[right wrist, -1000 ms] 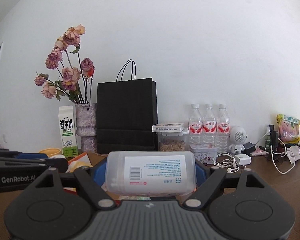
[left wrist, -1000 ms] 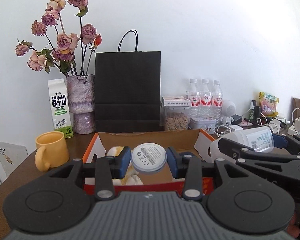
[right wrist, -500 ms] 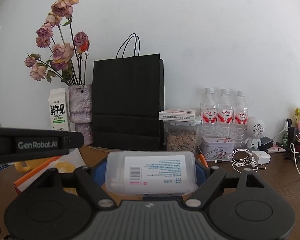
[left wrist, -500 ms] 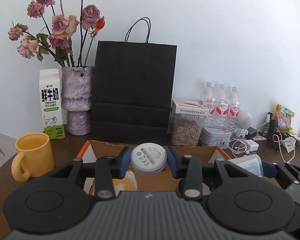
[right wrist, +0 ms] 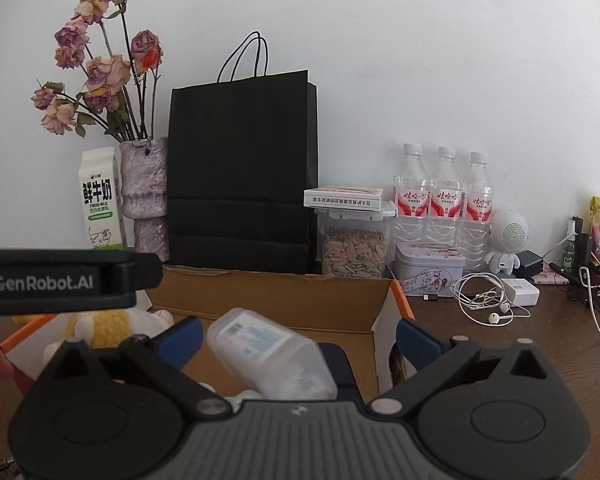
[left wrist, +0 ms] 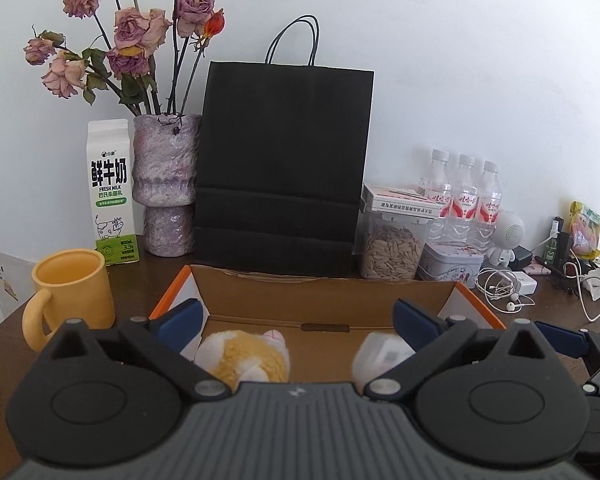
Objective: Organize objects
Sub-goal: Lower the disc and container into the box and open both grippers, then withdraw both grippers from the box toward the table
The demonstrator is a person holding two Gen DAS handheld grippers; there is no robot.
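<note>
An open cardboard box [left wrist: 324, 296] with orange edges lies right below both grippers. My left gripper [left wrist: 298, 322] has its jaws opening wide, with nothing between them. A yellow-and-white plush toy [left wrist: 244, 354] sits in the box under it, beside a blurred white thing [left wrist: 380, 354]. My right gripper [right wrist: 298, 340] is also opening. A clear plastic bottle [right wrist: 268, 356] with a printed label is tilted and blurred between its fingers, free of the pads, over the box [right wrist: 284, 296]. The left gripper [right wrist: 60, 280] shows at the left of the right wrist view.
Behind the box stand a black paper bag [left wrist: 284, 160], a vase of dried roses [left wrist: 166, 184] and a milk carton [left wrist: 110, 188]. A yellow mug [left wrist: 74, 288] is at the left. A seed jar [left wrist: 392, 248], water bottles [left wrist: 464, 196], earphones and cables [right wrist: 488, 300] crowd the right.
Both grippers went from shut to wide open. The round white disc has left the left jaws. The bottle has slipped from the right jaws, tipping down toward the box.
</note>
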